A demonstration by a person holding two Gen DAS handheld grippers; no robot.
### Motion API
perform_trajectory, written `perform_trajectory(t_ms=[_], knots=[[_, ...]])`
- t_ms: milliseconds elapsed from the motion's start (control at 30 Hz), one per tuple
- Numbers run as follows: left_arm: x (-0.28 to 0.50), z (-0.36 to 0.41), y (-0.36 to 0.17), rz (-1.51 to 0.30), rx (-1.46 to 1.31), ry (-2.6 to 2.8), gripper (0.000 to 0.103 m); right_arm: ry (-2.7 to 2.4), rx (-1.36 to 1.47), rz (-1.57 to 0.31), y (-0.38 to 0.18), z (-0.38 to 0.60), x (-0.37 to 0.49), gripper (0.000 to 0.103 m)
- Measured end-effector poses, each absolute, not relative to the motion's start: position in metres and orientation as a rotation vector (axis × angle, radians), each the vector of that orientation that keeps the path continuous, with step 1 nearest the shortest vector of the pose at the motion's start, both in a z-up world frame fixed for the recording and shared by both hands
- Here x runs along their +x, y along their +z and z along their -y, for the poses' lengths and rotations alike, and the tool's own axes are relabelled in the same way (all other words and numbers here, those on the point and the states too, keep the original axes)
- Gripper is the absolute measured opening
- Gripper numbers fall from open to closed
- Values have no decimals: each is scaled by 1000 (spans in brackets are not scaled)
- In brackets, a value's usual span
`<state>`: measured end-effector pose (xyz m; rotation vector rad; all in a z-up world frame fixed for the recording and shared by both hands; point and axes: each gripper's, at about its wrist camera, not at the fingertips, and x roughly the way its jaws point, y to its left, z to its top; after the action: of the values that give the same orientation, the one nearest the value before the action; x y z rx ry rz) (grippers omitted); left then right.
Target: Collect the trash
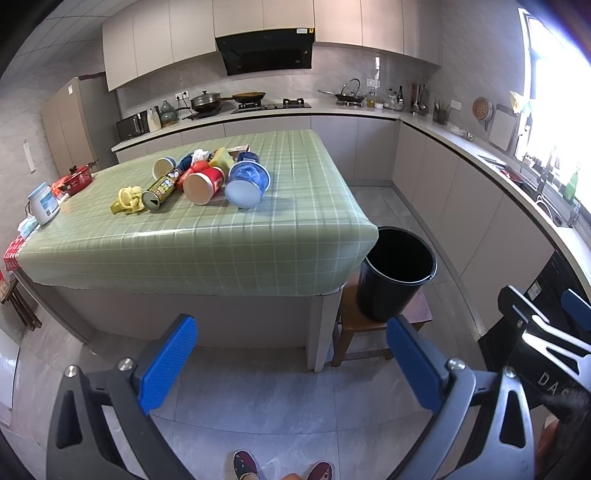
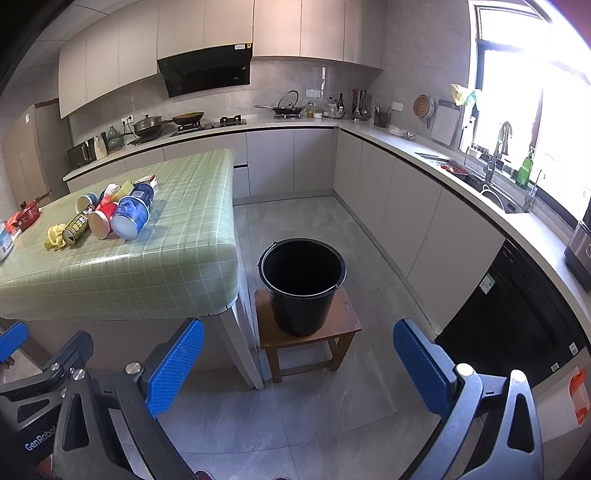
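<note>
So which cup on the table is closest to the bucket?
The big blue cup, lying on its side at the pile's right end, nearest the black bucket.

A home kitchen: a black range hood over a gas stove with pans, pale cabinets along the walls, a sink with faucet under a bright window.
</note>
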<state>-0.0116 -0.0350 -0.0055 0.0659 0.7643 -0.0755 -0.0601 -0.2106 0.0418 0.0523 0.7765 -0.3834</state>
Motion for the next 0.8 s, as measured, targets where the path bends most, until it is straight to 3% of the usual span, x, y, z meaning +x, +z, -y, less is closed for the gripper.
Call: perform_trajectory(t_ms=[800], knots=[[-9,35,-6,-767,66,-73,103,-370,48,-792,41,212,-52,103]])
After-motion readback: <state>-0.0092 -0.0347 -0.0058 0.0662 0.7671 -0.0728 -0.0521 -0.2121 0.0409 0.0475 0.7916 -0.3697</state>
